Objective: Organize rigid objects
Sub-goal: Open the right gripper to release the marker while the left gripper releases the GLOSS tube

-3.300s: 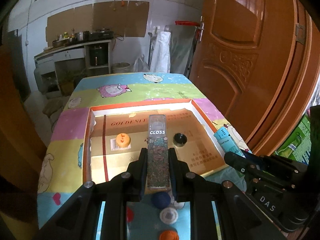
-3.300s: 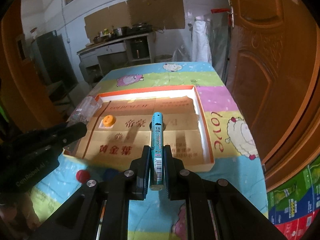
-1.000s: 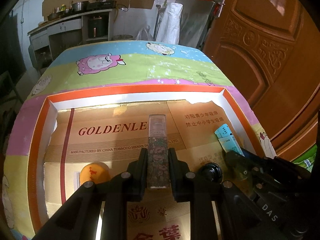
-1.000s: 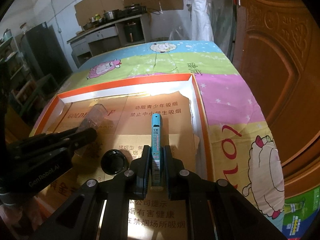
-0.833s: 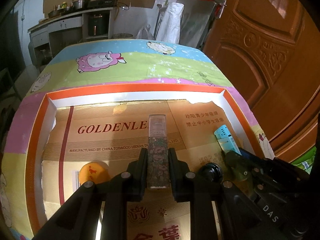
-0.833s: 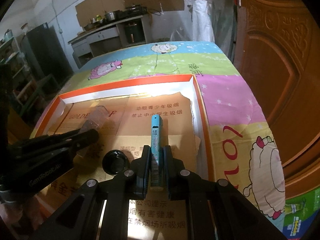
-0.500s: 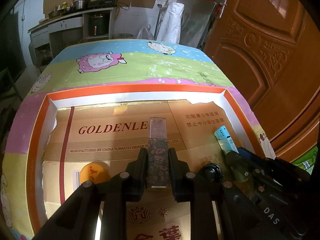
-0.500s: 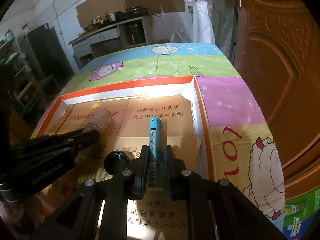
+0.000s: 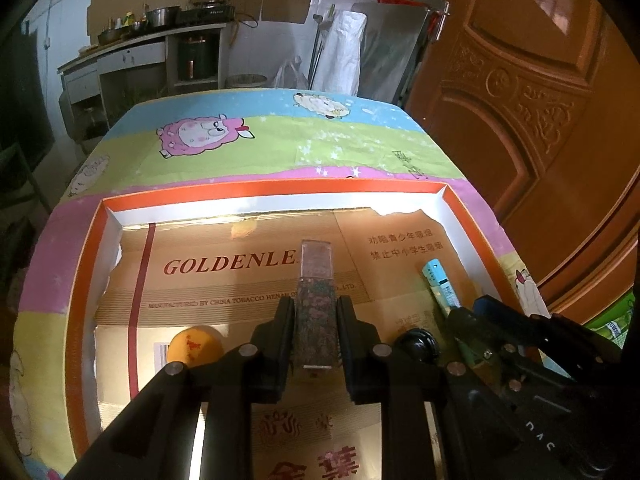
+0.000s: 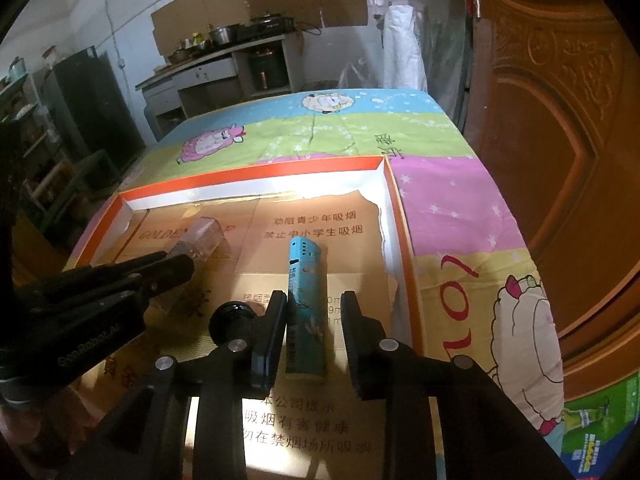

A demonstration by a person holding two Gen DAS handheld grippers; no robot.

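A shallow orange-rimmed box [image 9: 276,188] lined with brown cardboard lies on the table. My left gripper [image 9: 314,306] is over it, its jaws opened slightly around a clear glitter-filled gloss tube [image 9: 315,300] that lies between them; the tube also shows in the right wrist view [image 10: 200,240]. My right gripper [image 10: 314,300] is open around a flat teal box [image 10: 305,308], which lies on the cardboard, leaning on the left finger. The teal box also shows in the left wrist view [image 9: 440,286].
An orange ball [image 9: 195,346] and a black round cap [image 9: 418,342] lie in the box; the cap also shows beside my right gripper [image 10: 232,320]. The sheep-print tablecloth [image 10: 460,216] covers the table. A wooden door [image 9: 540,100] stands close on the right.
My right gripper has opened and let the teal box drop flat onto the cardboard. My left gripper's jaws have widened a little around the gloss tube.
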